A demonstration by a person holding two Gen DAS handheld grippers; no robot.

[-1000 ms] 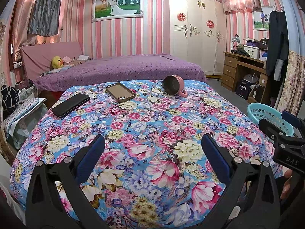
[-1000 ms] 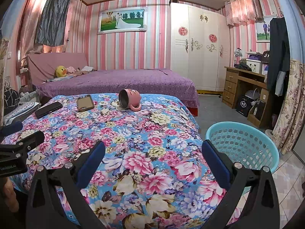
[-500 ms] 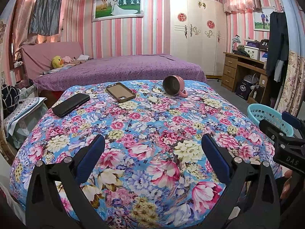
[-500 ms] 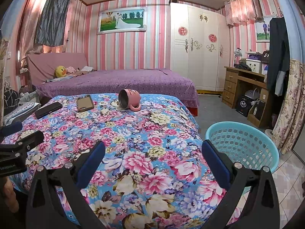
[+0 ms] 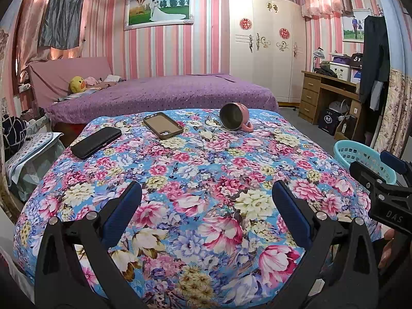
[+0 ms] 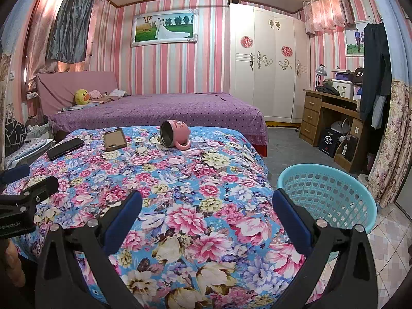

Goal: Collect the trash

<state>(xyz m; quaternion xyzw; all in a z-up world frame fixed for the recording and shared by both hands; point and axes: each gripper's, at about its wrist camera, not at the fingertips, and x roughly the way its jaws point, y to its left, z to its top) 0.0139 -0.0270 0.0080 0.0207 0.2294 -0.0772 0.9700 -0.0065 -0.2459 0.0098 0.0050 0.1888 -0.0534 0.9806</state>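
Observation:
A pink mug (image 5: 234,120) lies on its side at the far end of the floral-covered table (image 5: 195,175); it also shows in the right wrist view (image 6: 175,134). A brown phone case (image 5: 163,125) (image 6: 114,139) and a black case (image 5: 95,142) (image 6: 65,148) lie to its left. A turquoise basket (image 6: 327,195) (image 5: 363,158) stands on the floor right of the table. My left gripper (image 5: 206,200) is open and empty over the table's near part. My right gripper (image 6: 206,206) is open and empty near the table's right edge, beside the basket.
A purple bed (image 5: 159,95) lies behind the table. A wooden desk (image 6: 332,121) with boxes under it stands at the right wall, by a white wardrobe (image 6: 267,64). A covered stool (image 5: 28,154) stands left of the table.

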